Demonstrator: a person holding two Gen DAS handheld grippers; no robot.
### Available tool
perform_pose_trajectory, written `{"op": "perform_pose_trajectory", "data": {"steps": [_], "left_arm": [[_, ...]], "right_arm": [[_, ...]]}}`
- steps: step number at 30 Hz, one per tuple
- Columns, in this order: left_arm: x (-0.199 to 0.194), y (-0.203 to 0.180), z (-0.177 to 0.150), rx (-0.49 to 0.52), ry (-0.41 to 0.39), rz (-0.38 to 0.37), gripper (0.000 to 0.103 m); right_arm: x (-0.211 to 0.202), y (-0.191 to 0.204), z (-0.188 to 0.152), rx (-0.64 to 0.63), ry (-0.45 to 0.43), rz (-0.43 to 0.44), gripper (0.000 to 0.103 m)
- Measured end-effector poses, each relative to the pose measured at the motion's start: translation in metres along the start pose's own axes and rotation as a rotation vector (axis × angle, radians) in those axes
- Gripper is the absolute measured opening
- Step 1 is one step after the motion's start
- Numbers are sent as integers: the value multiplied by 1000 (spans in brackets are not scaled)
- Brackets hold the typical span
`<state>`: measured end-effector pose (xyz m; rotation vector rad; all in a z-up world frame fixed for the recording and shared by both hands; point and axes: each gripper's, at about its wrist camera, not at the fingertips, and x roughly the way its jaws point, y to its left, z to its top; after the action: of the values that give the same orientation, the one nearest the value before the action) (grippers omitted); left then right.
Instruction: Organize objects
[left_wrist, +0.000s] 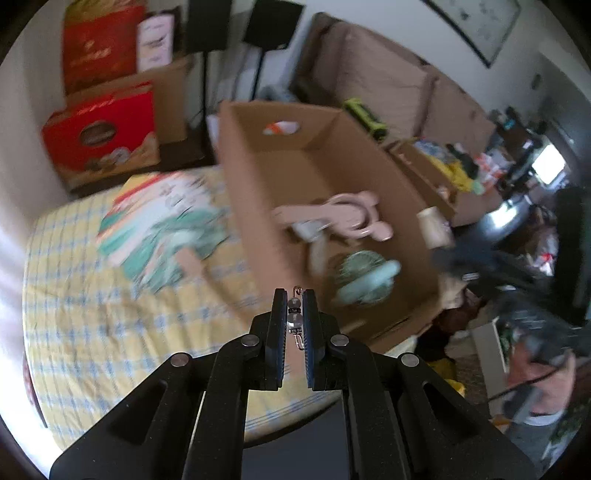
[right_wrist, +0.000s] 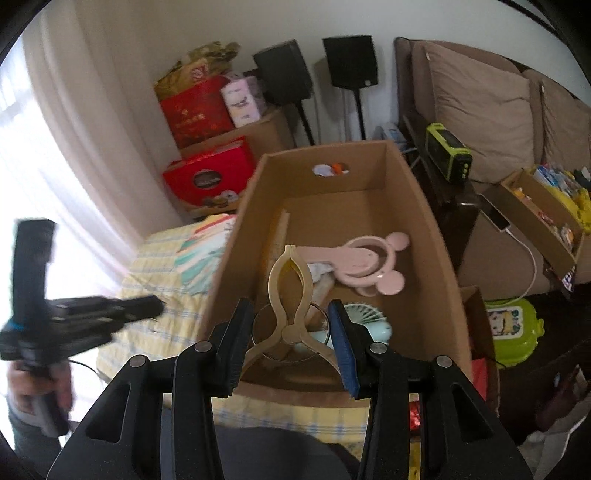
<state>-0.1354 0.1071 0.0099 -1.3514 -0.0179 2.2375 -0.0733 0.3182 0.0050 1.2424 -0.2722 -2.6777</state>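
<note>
Left gripper (left_wrist: 294, 314): jaws pinched together on a small beaded metal charm with hooks (left_wrist: 295, 318), above the yellow checked tablecloth (left_wrist: 92, 314).

Right gripper (right_wrist: 291, 332): jaws partly apart, pressing on the handles of a beige plastic clip (right_wrist: 291, 291) over the near end of the open brown cardboard box (right_wrist: 436, 236).

Box contents: pink mouse-eared plastic strainer (right_wrist: 369, 262) mid-box; mint-green handheld fan (right_wrist: 365, 314) at the near end.

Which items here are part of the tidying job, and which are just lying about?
In the job:
- beaded charm, pinched in the left gripper
- beige clip, held in the right gripper
- cardboard box holding a pink mouse-eared strainer and a mint fan

Lying about:
- red gift boxes
- speakers
- sofa cushions
</note>
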Motion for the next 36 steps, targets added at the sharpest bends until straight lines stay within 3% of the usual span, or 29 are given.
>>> {"op": "perform_pose_trajectory", "data": {"steps": [7,15,19,23,32,34,36], "left_arm": [[37,-39,26,23,39,-37,7],[83,-48,36,31,65,51,9],[82,-35,36,-2,49,66,24],[68,-24,33,-24,25,59,27],[27,6,23,-85,-42,90,50],[18,15,21,-100,-63,114,62],[12,23,19,-112,-79,136,64]], "right_arm": [[31,-16,2,22,70,-8,42],[46,-24,2,39,90,-20,42],[49,-23,5,33,96,-17,42],[58,-18,8,31,110,-3,42],[97,-1,21,76,186,83,42],[105,4,24,83,195,92,43],[113,7,27,88,192,97,44]]}}
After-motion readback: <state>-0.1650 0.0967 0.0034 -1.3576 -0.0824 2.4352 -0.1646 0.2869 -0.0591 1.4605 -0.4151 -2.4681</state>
